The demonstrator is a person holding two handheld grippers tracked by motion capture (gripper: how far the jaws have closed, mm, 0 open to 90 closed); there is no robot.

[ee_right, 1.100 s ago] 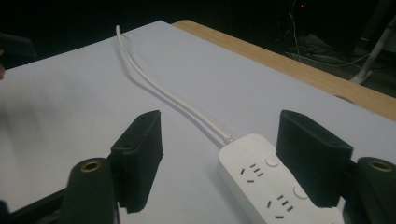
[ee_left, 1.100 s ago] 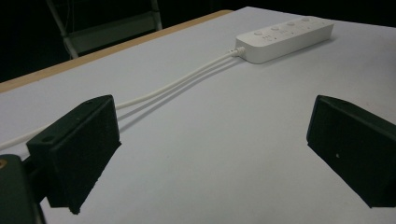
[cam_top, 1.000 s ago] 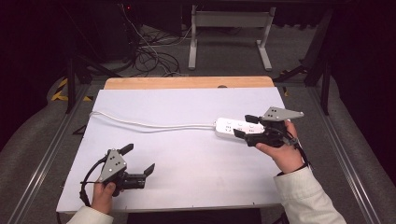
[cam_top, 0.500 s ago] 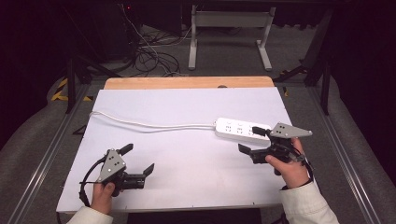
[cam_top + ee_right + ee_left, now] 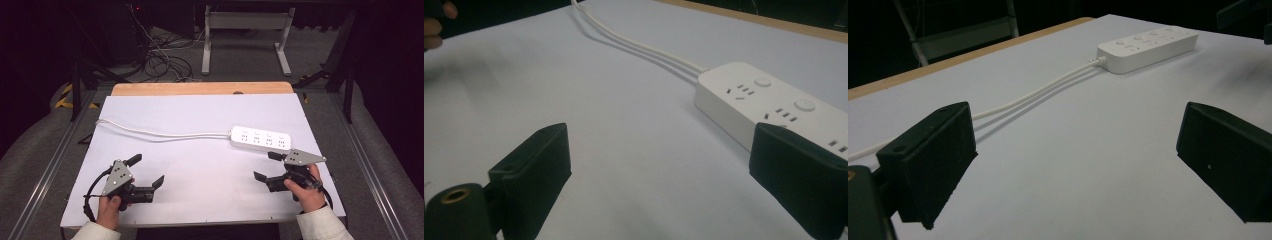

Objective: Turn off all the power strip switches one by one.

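A white power strip (image 5: 262, 140) lies on the right half of the white table top (image 5: 200, 110), and its white cable (image 5: 150, 132) runs off to the left edge. My right gripper (image 5: 265, 166) is open just in front of the strip, not touching it. The right gripper view has the strip (image 5: 774, 107) and cable (image 5: 639, 47) past the right gripper (image 5: 664, 185), whose jaws are spread with nothing between them. My left gripper (image 5: 146, 170) is open near the front left. From the left gripper (image 5: 1073, 165) the strip (image 5: 1148, 47) and cable (image 5: 1038, 92) lie farther off.
A strip of wooden table edge (image 5: 200, 89) runs along the back of the white top. Behind the table are a metal stand (image 5: 245, 30) and loose cables (image 5: 160, 65) on the floor. Metal rails (image 5: 45, 175) flank both sides.
My right gripper has drawn back from the strip's right end toward the front edge, leaving the strip lying free. The left gripper has stayed put.
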